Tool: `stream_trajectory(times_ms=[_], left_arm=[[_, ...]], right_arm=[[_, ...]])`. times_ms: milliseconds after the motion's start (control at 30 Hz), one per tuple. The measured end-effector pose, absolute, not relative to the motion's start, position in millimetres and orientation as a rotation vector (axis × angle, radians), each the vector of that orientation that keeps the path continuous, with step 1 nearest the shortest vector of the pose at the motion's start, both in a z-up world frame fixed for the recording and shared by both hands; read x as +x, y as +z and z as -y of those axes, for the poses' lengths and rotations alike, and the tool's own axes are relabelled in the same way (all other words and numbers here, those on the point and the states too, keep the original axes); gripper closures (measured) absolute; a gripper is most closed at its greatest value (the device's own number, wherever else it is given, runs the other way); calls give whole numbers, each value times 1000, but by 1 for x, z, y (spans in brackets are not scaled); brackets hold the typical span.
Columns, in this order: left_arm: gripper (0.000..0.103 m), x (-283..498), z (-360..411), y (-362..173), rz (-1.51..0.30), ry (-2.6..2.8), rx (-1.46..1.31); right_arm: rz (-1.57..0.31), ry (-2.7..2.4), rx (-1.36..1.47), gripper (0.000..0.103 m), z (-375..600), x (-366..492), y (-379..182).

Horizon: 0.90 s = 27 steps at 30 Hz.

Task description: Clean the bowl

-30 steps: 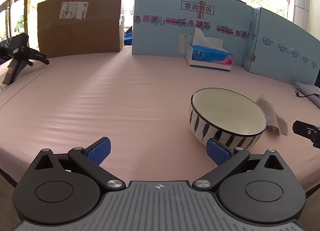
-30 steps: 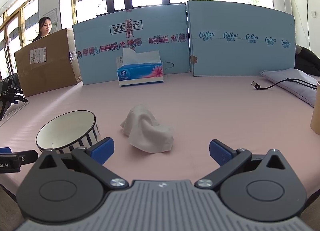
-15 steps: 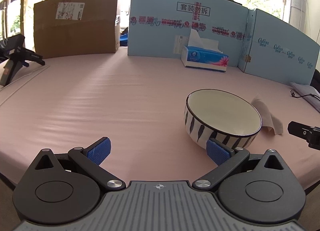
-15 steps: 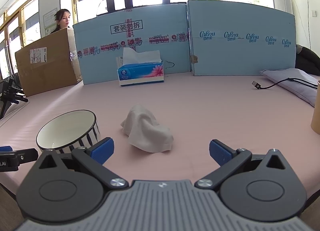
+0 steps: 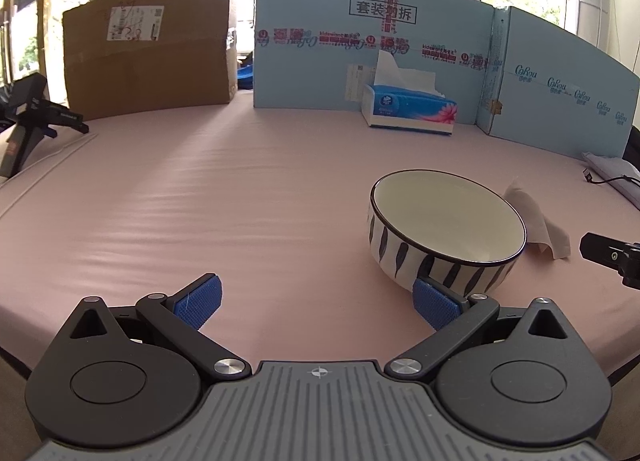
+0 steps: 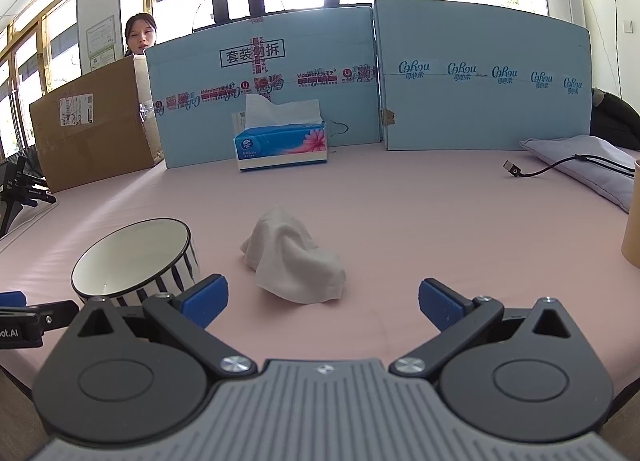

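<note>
Left wrist view: the left gripper (image 5: 316, 299) is hovering with fingers spread wide and empty, the bowl (image 5: 446, 227) sitting near right on the pink tabletop (image 5: 240, 197), likely for steadying.

Right wrist view: the right gripper (image 6: 322, 299) is gaping empty toward the crumpled cloth (image 6: 294, 257), probably the wiper.

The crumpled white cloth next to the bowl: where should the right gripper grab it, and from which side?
Pinch the raised ridge of the cloth, coming straight ahead and down with the open right gripper. The cloth lies bunched on the pink table, apart from the bowl; its upstanding fold likely offers the jaws something to close on.
</note>
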<state>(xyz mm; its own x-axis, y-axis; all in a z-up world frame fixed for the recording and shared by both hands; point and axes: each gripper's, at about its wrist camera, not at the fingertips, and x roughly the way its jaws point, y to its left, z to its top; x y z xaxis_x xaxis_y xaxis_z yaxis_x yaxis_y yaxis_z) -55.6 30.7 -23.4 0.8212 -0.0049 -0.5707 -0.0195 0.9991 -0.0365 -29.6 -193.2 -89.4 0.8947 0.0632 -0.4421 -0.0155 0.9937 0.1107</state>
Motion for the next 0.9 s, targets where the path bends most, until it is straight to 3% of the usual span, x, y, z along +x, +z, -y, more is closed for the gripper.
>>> stream_trajectory(times_ms=[900], left_arm=[[0, -61, -30, -31, -602, -65, -72]], right_arm=[[-470, 41, 114, 0, 195, -32, -93]])
